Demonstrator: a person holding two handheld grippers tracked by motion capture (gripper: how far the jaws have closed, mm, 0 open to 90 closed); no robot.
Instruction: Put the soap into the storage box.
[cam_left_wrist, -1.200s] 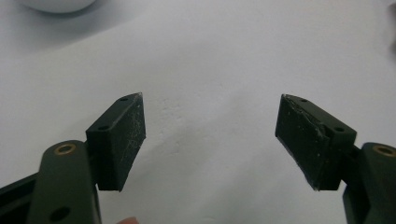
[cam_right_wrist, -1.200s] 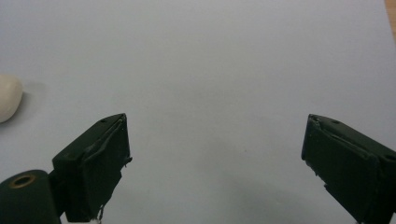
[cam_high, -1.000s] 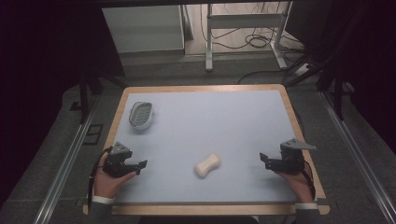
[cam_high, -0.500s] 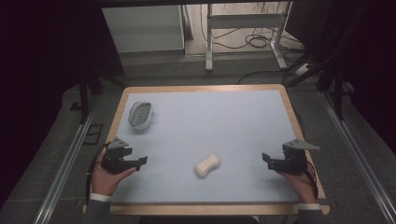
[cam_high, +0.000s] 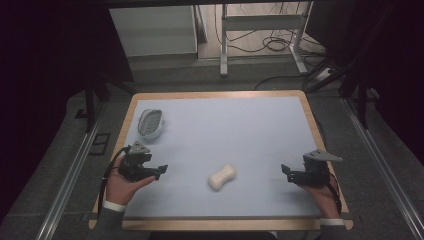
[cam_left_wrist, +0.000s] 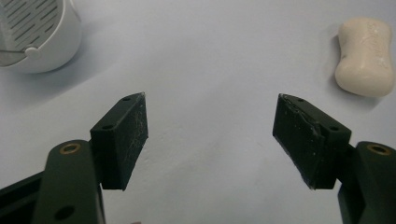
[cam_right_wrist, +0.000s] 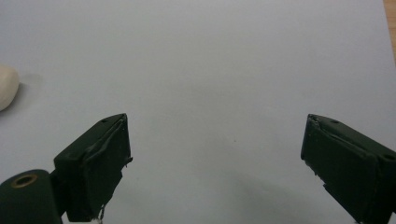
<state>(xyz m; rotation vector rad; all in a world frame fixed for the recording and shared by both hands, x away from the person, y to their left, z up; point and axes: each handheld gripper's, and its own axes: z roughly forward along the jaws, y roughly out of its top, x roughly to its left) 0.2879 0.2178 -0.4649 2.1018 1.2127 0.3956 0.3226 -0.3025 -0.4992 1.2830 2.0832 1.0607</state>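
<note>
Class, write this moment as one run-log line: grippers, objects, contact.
left gripper: open, empty | right gripper: open, empty | soap bar: mid-table, untouched | soap dish: far left, empty

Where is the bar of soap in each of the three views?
High view: the bar of soap lies near the table's front centre.
Left gripper view: upper right corner.
Right gripper view: left edge, partly cut off.
Shared landmark: the pale blue table surface.
</note>
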